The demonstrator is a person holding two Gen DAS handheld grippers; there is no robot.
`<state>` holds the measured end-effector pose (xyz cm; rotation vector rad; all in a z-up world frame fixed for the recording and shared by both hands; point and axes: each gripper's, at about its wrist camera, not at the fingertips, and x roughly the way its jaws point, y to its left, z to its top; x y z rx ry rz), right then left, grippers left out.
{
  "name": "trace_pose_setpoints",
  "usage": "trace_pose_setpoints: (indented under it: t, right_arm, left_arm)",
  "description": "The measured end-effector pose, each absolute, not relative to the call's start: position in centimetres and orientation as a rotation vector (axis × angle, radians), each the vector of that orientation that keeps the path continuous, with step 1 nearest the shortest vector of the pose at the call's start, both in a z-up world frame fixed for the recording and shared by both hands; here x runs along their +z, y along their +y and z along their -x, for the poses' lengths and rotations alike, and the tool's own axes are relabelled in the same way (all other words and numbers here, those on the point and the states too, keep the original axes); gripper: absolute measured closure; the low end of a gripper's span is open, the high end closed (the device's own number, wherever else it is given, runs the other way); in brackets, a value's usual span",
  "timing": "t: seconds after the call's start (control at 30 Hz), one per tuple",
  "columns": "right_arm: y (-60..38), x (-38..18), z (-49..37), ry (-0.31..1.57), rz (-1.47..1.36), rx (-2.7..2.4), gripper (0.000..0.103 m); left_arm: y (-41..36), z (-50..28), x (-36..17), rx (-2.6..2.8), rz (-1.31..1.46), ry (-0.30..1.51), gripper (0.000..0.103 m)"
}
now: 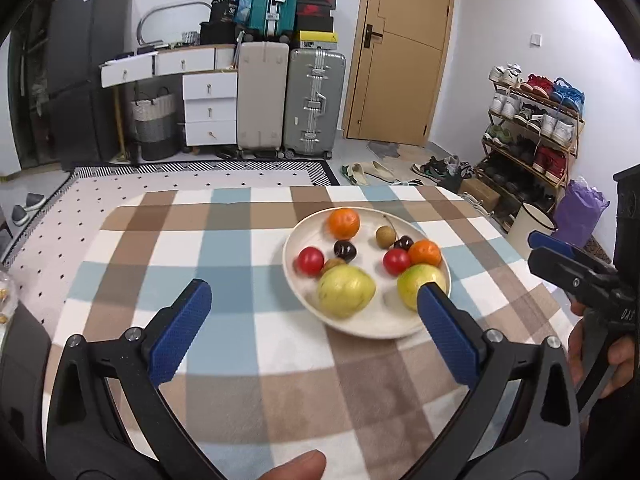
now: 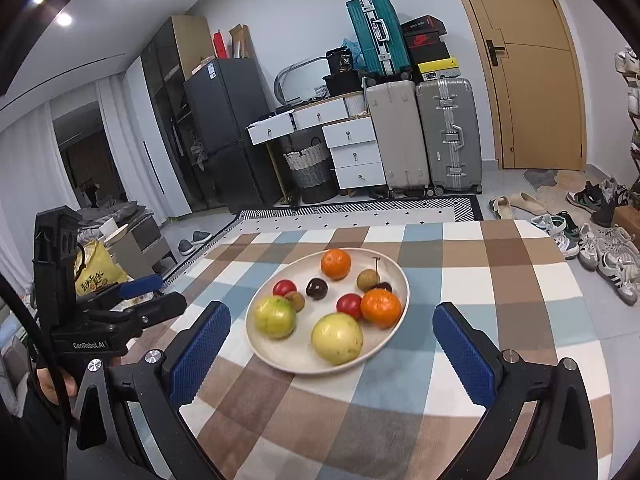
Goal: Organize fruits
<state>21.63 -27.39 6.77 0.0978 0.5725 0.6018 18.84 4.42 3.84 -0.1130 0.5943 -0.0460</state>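
Note:
A cream plate (image 1: 384, 326) (image 2: 280, 358) sits on the checked tablecloth. It holds two yellow-green apples (image 1: 346, 291) (image 2: 337, 338), two oranges (image 1: 344, 223) (image 2: 381, 307), two red tomatoes (image 1: 310, 260) (image 2: 349, 305), dark cherries (image 1: 345, 250) (image 2: 316, 288) and small brown fruits (image 1: 386, 237) (image 2: 368, 279). My left gripper (image 1: 316, 300) is open and empty, its right finger in front of the plate's near right edge. My right gripper (image 2: 332, 322) is open and empty, hovering just short of the plate; it shows at the right edge of the left wrist view (image 1: 548, 250).
The checked tablecloth (image 1: 224, 256) (image 2: 480, 280) covers the table. Suitcases (image 1: 314, 100), white drawers (image 1: 210, 108), a dark fridge (image 2: 228, 128) and a wooden door (image 1: 404, 48) stand behind. A shoe rack (image 1: 532, 132) is at the right.

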Motion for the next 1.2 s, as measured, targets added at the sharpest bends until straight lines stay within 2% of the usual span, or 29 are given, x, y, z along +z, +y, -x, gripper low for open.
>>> trace_pose_setpoints:
  t: [0.53, 1.2]
  right_arm:
    - [-26.4, 3.6, -16.7, 0.529, 0.014, 0.604, 0.0]
    - [-27.1, 3.3, -15.8, 0.447, 0.016, 0.557, 0.0]
  left_arm:
    - [2.3, -12.6, 1.3, -0.044, 0.09, 0.505, 0.0]
    - [1.9, -14.1, -0.4, -0.023, 0.094, 0.485, 0.0]
